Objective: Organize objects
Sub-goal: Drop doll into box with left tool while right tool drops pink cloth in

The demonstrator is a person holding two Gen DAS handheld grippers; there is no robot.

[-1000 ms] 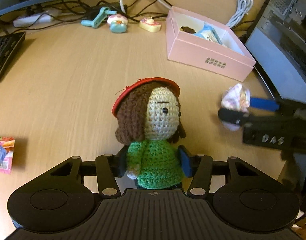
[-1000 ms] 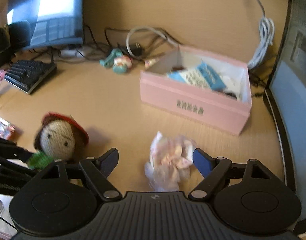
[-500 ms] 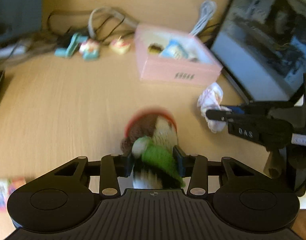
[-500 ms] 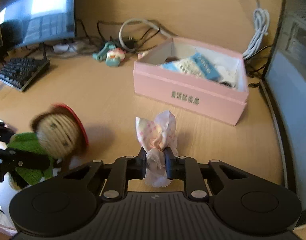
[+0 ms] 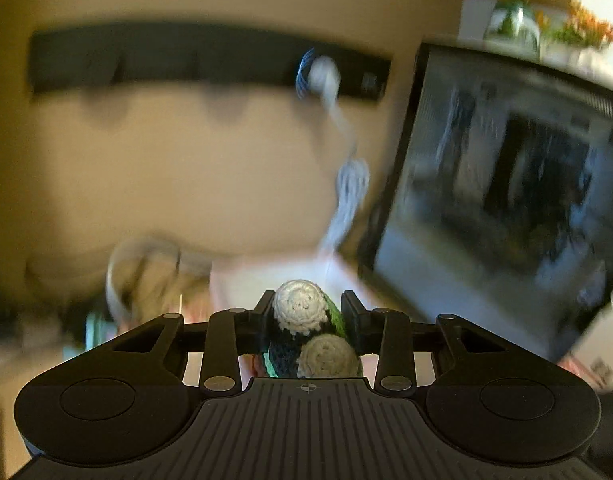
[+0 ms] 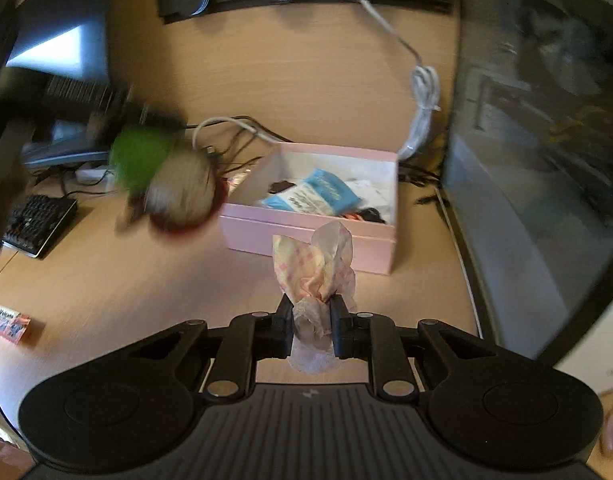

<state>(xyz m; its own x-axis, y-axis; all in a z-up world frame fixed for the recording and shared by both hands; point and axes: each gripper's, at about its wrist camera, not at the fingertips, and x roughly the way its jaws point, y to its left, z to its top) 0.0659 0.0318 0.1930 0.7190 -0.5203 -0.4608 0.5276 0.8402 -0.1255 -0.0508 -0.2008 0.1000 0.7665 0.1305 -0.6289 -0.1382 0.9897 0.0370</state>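
Note:
A crochet doll (image 5: 300,312) in a green dress is turned feet toward the left wrist camera. My left gripper (image 5: 308,307) holds it by the body, the jaws still closing on it. From the right wrist view the doll (image 6: 174,188) hangs blurred in the air, head down, left of the pink box (image 6: 306,238). A crumpled pink-checked wrapper (image 6: 318,272) sticks up from my right gripper (image 6: 311,314), which is shut on it just in front of the box. The box is open and holds a blue packet (image 6: 318,194) and other small items.
A large monitor (image 6: 538,160) stands close on the right. A keyboard (image 6: 38,224) and a second screen are at the left, with tangled cables behind the box. A white cable (image 6: 422,92) hangs on the back wall. A small red packet (image 6: 8,322) lies near the front left.
The left gripper lifted the doll off the desk and tipped it over toward the box. The right gripper shut on the wrapper and raised it toward the box.

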